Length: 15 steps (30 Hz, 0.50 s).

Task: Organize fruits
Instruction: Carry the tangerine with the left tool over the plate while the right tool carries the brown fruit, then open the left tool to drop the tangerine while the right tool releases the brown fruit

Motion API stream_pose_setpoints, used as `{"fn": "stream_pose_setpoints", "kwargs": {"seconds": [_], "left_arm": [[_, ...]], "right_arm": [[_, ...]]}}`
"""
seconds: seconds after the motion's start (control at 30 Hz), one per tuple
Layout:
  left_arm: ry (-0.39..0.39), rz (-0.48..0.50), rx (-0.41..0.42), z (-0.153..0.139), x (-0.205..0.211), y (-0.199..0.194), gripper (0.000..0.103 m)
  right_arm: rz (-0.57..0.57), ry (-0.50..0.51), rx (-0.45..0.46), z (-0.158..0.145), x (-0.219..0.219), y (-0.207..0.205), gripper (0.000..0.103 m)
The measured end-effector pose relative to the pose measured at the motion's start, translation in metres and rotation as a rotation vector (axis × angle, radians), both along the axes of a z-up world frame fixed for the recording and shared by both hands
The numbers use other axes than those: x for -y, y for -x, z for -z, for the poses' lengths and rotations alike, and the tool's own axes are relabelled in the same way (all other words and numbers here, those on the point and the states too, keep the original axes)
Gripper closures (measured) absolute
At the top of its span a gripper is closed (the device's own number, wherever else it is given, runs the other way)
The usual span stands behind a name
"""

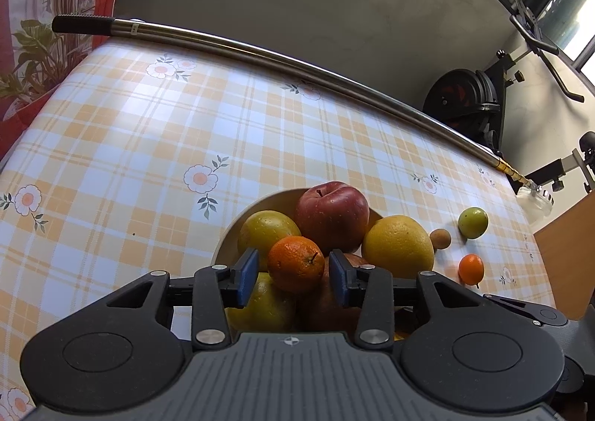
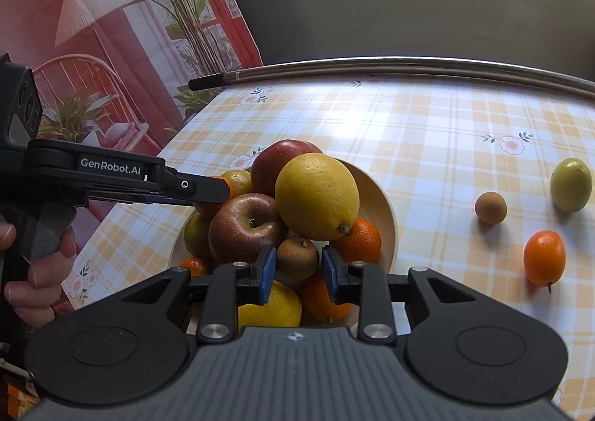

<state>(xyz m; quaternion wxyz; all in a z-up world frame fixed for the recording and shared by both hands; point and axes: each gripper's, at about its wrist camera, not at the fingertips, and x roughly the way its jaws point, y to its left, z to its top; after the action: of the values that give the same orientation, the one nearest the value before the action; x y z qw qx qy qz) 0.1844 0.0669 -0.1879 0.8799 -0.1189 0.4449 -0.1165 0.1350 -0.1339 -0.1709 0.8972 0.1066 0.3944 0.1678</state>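
Note:
A cream bowl [image 1: 230, 231] [image 2: 386, 213] on the checked tablecloth is heaped with apples, a lemon [image 2: 316, 196] and oranges. My left gripper [image 1: 293, 278] [image 2: 217, 194] hovers over the pile with a mandarin [image 1: 295, 263] between its blue pads; a thin gap shows on each side, so it is open. My right gripper [image 2: 299, 276] is at the bowl's near side, shut on a small brown fruit [image 2: 297, 257]. To the right of the bowl, a green fruit [image 1: 473, 222] [image 2: 571, 185], a brown one [image 1: 440, 238] [image 2: 491, 207] and a kumquat [image 1: 471, 269] [image 2: 544, 257] lie on the cloth.
A metal rod [image 1: 260, 49] [image 2: 409, 66] with a black grip lies along the table's far edge. A printed banner [image 2: 111, 49] stands at the left, exercise gear [image 1: 465, 97] at the far right. A person's hand [image 2: 33, 272] holds the left gripper's handle.

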Motion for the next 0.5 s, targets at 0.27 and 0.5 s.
{"fn": "stream_pose_setpoints", "kwargs": {"seconds": [0.27, 0.5], "left_arm": [[-0.011, -0.011, 0.023, -0.011, 0.001, 0.006, 0.055], [-0.042, -0.010, 0.088, -0.030, 0.012, 0.011, 0.052]], "right_arm": [[0.026, -0.005, 0.024, -0.008, 0.010, 0.010, 0.072], [0.098, 0.006, 0.046, -0.016, 0.039, 0.017, 0.071]]}}
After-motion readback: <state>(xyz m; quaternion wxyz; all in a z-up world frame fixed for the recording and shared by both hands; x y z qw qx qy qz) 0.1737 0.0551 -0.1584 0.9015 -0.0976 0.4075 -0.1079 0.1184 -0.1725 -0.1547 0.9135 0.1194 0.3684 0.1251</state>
